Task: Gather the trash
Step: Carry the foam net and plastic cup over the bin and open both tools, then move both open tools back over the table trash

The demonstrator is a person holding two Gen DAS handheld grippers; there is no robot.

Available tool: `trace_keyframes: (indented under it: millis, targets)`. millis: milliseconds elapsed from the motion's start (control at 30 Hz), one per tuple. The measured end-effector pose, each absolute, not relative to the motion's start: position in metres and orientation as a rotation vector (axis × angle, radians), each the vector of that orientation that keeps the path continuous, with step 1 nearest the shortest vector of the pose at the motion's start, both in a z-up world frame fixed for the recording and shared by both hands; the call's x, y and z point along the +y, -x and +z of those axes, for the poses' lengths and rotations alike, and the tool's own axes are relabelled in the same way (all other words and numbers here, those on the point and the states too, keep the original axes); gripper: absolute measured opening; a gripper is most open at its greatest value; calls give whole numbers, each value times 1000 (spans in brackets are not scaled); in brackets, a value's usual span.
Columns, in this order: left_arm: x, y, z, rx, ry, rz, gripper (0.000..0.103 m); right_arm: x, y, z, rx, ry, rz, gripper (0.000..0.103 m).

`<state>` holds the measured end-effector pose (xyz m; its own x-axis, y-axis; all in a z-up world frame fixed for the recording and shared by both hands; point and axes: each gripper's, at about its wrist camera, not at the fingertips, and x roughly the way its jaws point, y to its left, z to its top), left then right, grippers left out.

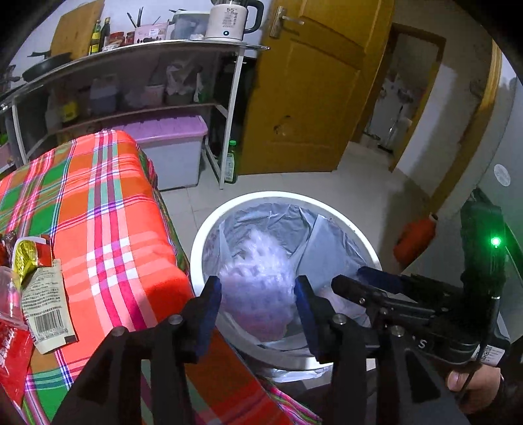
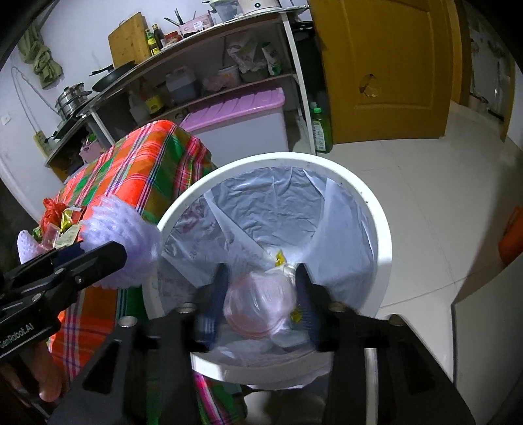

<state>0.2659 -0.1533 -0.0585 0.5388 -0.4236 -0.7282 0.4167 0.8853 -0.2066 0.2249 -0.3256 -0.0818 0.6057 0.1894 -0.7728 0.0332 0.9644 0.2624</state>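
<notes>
Drop step in hand over white lined bin (image 1: pixel 209 229)
- left gripper (image 1: pixel 258 294) spread, foam fruit net (image 1: pixel 258 281) loose between pads
- right gripper (image 2: pixel 261 294) spread, clear plastic bundle (image 2: pixel 258 304) falling free
- next: return to plaid-covered table (image 1: pixel 108 202) for remaining sauce packets (image 1: pixel 42 294)

A home kitchen: a metal shelf (image 1: pixel 130 55) holds a kettle (image 1: pixel 228 19), sauce bottles (image 1: pixel 99 34) and a frying pan (image 1: pixel 45 65), beside a wooden door (image 1: pixel 310 98) and tiled floor (image 1: pixel 359 170).

A table (image 1: pixel 108 209) under an orange, green and pink plaid cloth fills the left of the left wrist view. At its lower left edge lie food wrappers (image 1: pixel 42 294): a white barcoded sachet, a gold-and-red packet, red plastic. The white bin (image 2: pixel 380 235) stands on pale floor tiles (image 2: pixel 425 183), touching the table.
</notes>
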Motion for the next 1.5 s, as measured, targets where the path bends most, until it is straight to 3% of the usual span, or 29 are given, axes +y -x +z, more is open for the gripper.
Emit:
trace_keyframes:
  millis: [700,1500]
  targets:
    - [-118,-221,-18,734,-6,-377,48,-307,-189,-32,803,-234,155,52]
    - [-11,-119,32,594,42,-112,48,-209,-131,19,691,-82,321,52]
